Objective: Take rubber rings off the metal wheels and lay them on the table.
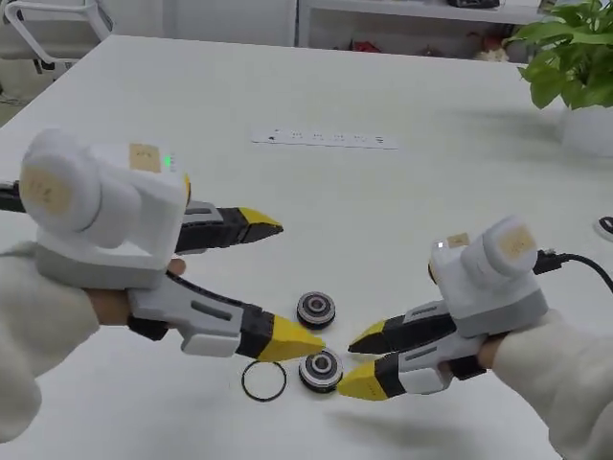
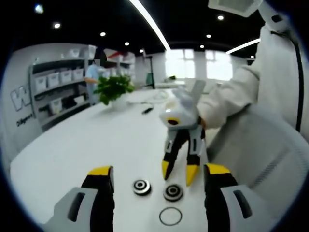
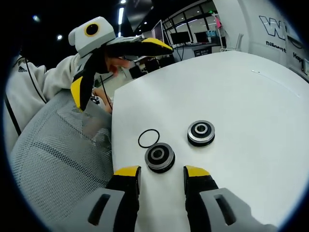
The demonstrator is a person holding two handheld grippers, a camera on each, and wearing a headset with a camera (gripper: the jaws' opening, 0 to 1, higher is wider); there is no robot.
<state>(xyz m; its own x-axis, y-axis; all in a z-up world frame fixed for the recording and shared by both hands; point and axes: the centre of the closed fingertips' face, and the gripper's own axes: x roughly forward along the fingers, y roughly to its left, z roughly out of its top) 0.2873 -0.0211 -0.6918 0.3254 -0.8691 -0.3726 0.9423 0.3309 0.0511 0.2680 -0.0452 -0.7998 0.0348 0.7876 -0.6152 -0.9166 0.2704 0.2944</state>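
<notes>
Nearest the person, a thin black rubber ring [image 1: 263,380] lies flat on the white table [image 1: 431,192], already off a wheel. It sits just beside the nearer small round metal wheel [image 1: 321,369], which the right gripper [image 1: 347,364] faces with its yellow-tipped jaws apart, the wheel just ahead of the tips, seemingly lined up for a pinch. The left gripper [image 1: 299,285] hangs with jaws spread wide near both wheels, probably ready to steady one. The farther metal wheel [image 1: 316,309] sits just beyond, with a white power strip [image 1: 324,139] and a green potted plant [image 1: 570,57] far behind.
</notes>
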